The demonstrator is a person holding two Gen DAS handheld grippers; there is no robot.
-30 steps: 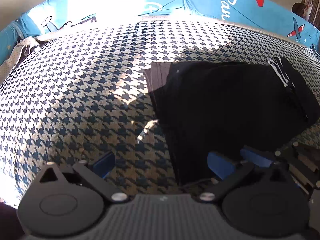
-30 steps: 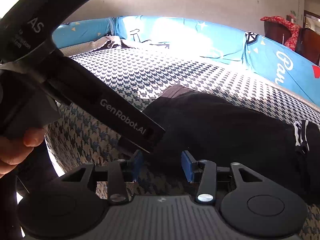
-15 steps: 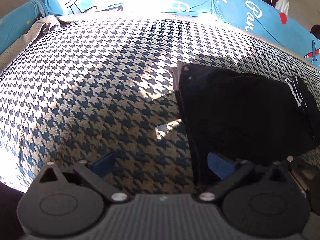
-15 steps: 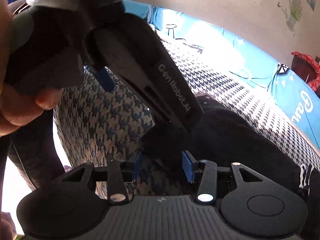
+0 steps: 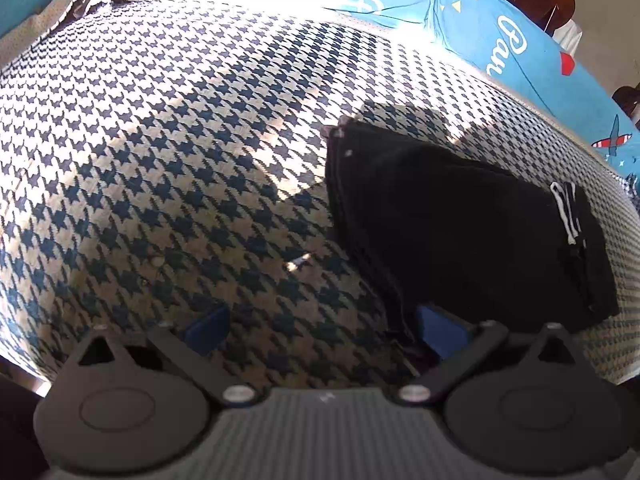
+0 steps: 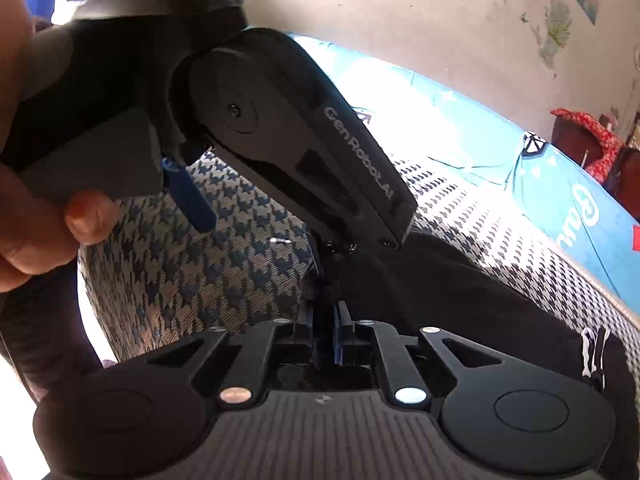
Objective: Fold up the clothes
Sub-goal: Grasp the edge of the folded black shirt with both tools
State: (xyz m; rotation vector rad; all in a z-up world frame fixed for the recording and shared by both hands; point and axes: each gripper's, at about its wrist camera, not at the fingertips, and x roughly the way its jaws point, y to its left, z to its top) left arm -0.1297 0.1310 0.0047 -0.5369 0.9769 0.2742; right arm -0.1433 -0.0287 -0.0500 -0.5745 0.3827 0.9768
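**Near corner pinched, next fold not yet made**

The black garment (image 5: 460, 220) lies on the houndstooth bed (image 5: 160, 160), toward its right side and close to the near edge, already folded into a compact, layered rectangle with a white-striped band at its far right end. So at least one fold looks done; the stacked edges along the left side suggest more than one, though the cloth is too dark to count layers.

The right gripper (image 6: 324, 320) has its blue pads pressed together at the garment's near-left corner, and it seems to have cloth clamped between them, though the pinch itself is partly hidden by the gripper body. The left gripper (image 5: 324, 328) stands wide apart, one finger over bare bed, the other over the garment's near edge, gripping nothing. In the right view it crosses just above the same corner, held by a hand (image 6: 36, 208).

What is left, by my judgement: the left gripper takes a hold beside the right, and the near edge is carried over for a further fold, then smoothed.
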